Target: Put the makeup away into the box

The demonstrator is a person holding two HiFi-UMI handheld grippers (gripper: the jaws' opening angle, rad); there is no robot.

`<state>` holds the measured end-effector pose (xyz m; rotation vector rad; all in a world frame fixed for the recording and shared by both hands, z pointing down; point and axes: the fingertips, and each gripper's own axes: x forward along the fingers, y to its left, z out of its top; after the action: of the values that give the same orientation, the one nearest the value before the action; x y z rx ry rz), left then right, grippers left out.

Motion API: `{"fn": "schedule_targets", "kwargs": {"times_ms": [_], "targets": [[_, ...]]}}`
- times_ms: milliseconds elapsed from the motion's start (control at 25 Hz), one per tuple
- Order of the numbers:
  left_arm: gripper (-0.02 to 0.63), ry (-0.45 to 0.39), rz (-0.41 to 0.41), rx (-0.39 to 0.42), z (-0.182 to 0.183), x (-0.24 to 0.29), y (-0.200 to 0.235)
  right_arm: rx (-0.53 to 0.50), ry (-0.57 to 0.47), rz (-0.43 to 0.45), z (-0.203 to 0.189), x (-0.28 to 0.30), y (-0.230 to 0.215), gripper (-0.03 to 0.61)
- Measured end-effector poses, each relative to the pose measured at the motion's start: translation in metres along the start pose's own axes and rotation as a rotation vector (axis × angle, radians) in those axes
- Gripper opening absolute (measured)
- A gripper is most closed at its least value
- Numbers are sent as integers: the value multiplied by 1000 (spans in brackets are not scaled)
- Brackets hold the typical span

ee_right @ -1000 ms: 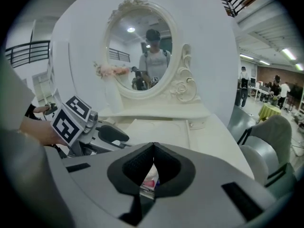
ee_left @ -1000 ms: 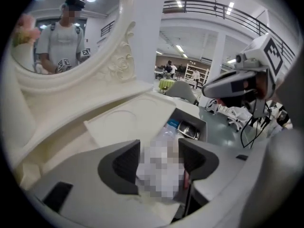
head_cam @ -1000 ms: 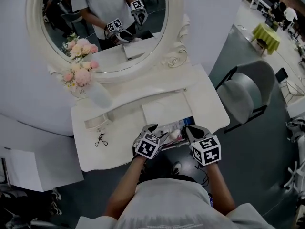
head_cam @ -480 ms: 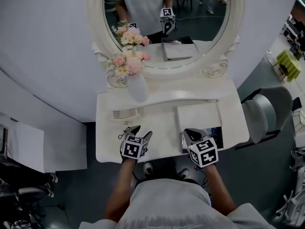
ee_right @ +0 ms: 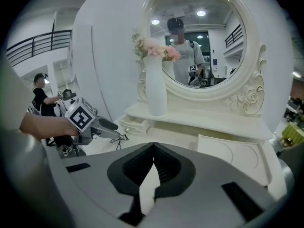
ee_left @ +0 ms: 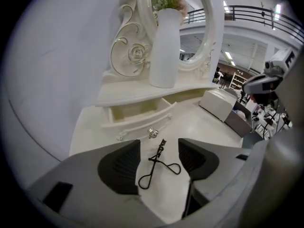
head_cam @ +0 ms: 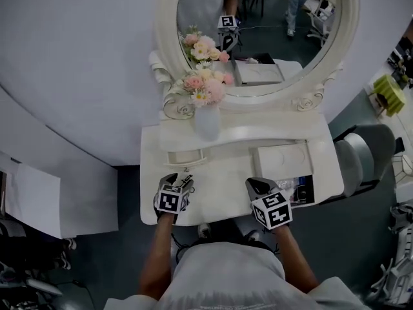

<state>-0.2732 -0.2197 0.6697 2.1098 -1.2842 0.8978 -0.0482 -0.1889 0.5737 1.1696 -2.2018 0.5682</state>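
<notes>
A black eyelash curler (ee_left: pixel 159 163) lies flat on the white dressing table (head_cam: pixel 219 186), just in front of a small open drawer (ee_left: pixel 137 113). My left gripper (ee_left: pixel 159 145) hangs open over the curler, one jaw on each side, not touching it. In the head view that gripper (head_cam: pixel 179 185) is at the table's front left. The makeup box (head_cam: pixel 302 190) stands open at the table's right end, its white lid (head_cam: pixel 282 160) raised behind it. My right gripper (head_cam: pixel 254 186) is just left of the box, shut and empty (ee_right: pixel 153 159). The right gripper view also catches the left gripper (ee_right: pixel 112 129) above the curler (ee_right: pixel 122 138).
A white vase (head_cam: pixel 208 123) of pink flowers stands on the raised shelf under the oval mirror (head_cam: pixel 258 31). The small drawer (head_cam: pixel 186 157) juts out below the shelf. A grey chair (head_cam: pixel 361 157) stands to the right of the table.
Both grippers have moved left, away from the open box. The left gripper went from the box across the table and now straddles the eyelash curler. The right stopped just left of the box.
</notes>
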Motion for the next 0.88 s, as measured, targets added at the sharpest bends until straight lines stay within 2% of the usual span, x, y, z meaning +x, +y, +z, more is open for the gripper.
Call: {"fn": "schedule_targets", "kwargs": {"times_ms": [80,200,320,480,680,880], "targets": [[267,11,-20,35,-4,5,1,7,1,-11,2,3,6,2],[229,40,-47,79,-12,14,2,16,3,-26,5,6,14,2],[218,63,-74,96,-19,24,2,22,8,-45,6,6,16,2],[127,73,-74,124,-24,29,2,37,20,-71,0,3,16,2],[87,73,-97,153,-21,30,-3,61,15,-107,-4,-2,13,2],[83,49,-135,204,-8,28,-18,98,4,-148,-14,-16,6,2]]}}
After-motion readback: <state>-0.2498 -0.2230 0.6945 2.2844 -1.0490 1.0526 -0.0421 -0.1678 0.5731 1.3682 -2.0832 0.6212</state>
